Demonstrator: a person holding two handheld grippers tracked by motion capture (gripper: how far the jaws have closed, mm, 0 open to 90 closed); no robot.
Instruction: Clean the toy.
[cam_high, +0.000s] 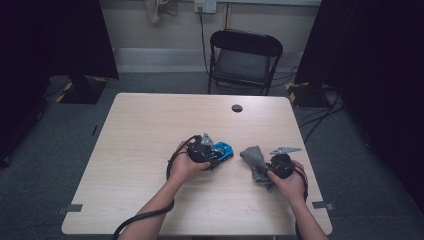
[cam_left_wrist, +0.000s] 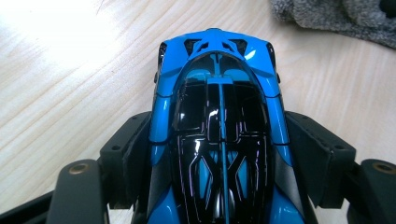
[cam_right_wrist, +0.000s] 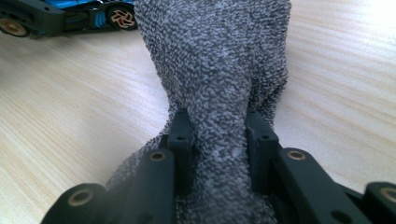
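right gripper (cam_high: 272, 169): nearest the person, about 4 o'clock from table centre; jaws pinched together on the grey sock (cam_right_wrist: 219, 70), fabric bunched between the pads (cam_right_wrist: 181, 135).
grey sock, handling: soft, light, limp; it will sag and drape, no fragility. A pinch on a gathered fold holds well; likely better near the cuff, though which end is the cuff I cannot tell.
grey sock, axis: long axis runs from the jaws toward 11 o'clock on the table (cam_high: 150, 130), free end lying flat.
left gripper (cam_high: 212, 152): near table centre; jaws clamped across the flanks of the blue toy car (cam_left_wrist: 219, 121), pads touching both sides.
blue toy car, handling: rigid, glossy plastic shell, probably light and slippery; wheels and thin trim are the fragile parts. Grip on the flat mid-body sides.
blue toy car, axis: long axis along the jaws, far end pointing toward 3 o'clock, at the sock just beside it.
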